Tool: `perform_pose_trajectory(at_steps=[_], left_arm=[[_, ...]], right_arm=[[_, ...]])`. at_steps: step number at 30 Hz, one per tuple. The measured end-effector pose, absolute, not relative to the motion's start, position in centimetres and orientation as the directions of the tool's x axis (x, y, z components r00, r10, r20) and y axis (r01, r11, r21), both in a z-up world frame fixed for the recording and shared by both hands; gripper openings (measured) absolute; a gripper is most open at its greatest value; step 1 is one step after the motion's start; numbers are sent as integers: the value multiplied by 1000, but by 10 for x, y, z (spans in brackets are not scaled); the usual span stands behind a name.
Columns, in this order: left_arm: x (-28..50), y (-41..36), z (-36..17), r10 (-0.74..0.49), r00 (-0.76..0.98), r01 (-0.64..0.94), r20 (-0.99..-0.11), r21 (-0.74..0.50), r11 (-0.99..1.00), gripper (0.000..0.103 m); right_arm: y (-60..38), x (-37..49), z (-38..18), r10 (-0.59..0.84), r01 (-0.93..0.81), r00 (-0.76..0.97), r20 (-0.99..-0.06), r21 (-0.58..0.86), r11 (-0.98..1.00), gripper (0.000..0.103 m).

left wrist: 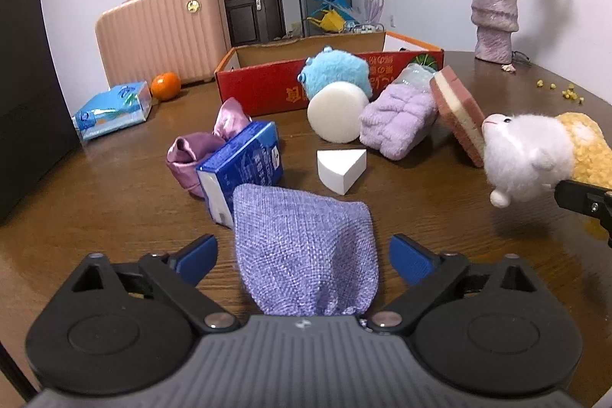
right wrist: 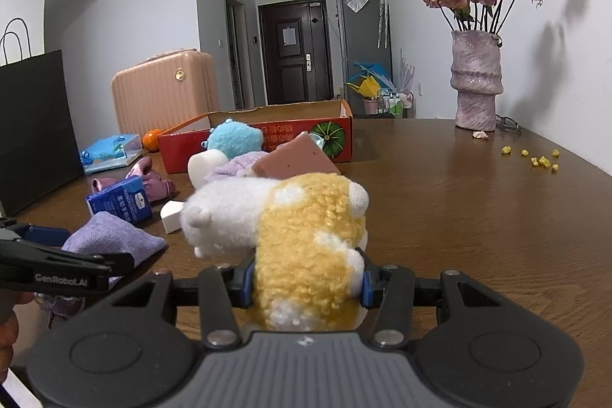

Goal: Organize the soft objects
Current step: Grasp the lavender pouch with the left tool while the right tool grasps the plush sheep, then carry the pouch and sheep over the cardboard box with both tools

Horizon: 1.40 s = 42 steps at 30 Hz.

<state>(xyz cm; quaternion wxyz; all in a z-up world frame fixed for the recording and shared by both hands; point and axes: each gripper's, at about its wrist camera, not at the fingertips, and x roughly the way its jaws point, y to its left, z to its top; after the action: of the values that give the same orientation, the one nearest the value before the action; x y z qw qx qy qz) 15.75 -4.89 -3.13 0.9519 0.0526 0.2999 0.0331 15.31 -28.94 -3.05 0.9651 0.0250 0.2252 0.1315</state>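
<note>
Between the spread blue pads of the left gripper point(left wrist: 303, 259) lies a lilac woven pouch point(left wrist: 304, 251), coarse in weave and slack like a small beanbag, flat on the brown wooden table point(left wrist: 440, 217); the pads stand clear of it on both sides. Just ahead of it and slightly left sits a blue tissue pack point(left wrist: 241, 167), a glossy rectangular block tipped on edge, with a crumpled pink satin cloth point(left wrist: 191, 155) behind it. Ahead and right stands a white wedge of foam point(left wrist: 340, 169), sharp-edged, with bare wood around it. Farther on, a round white sponge point(left wrist: 336, 111), a fuzzy lilac towel roll point(left wrist: 397, 123), a pink-and-cream layered sponge point(left wrist: 457, 113) and a fluffy blue plush point(left wrist: 336, 71) crowd against the near wall of a red cardboard box point(left wrist: 260, 86), open at the top.

The right gripper point(right wrist: 308, 283) pinches a plush toy point(right wrist: 306, 236) at its curly yellow body, the white fleecy head jutting left; it seems to hang clear of the table, though its underside is hidden. Right of it the tabletop is open out to a rough lilac vase point(right wrist: 476, 83) of dried roses and some yellow crumbs point(right wrist: 539, 157).
</note>
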Motion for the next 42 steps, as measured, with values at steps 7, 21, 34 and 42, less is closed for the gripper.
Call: perform_pose_trajectory(at_steps=[7,21,34,42], left_arm=[[163,-45,-36,77,797,-26,-600,94,995,73],[155,-41,-30,18,807,20,-590,58,998,45],[151,-39,-7,-15,843,64,-538,73,995,44],[159,-33,15,-35,870,85,-492,81,993,44]], right_arm=[[-289,155,-31,267,-244,862,-430,109,964,47],[-284,154,-23,262,-245,869,-421,93,965,47],[-275,158,-4,252,-245,885,-393,67,967,47],[-270,169,11,247,-244,898,-366,53,968,47]])
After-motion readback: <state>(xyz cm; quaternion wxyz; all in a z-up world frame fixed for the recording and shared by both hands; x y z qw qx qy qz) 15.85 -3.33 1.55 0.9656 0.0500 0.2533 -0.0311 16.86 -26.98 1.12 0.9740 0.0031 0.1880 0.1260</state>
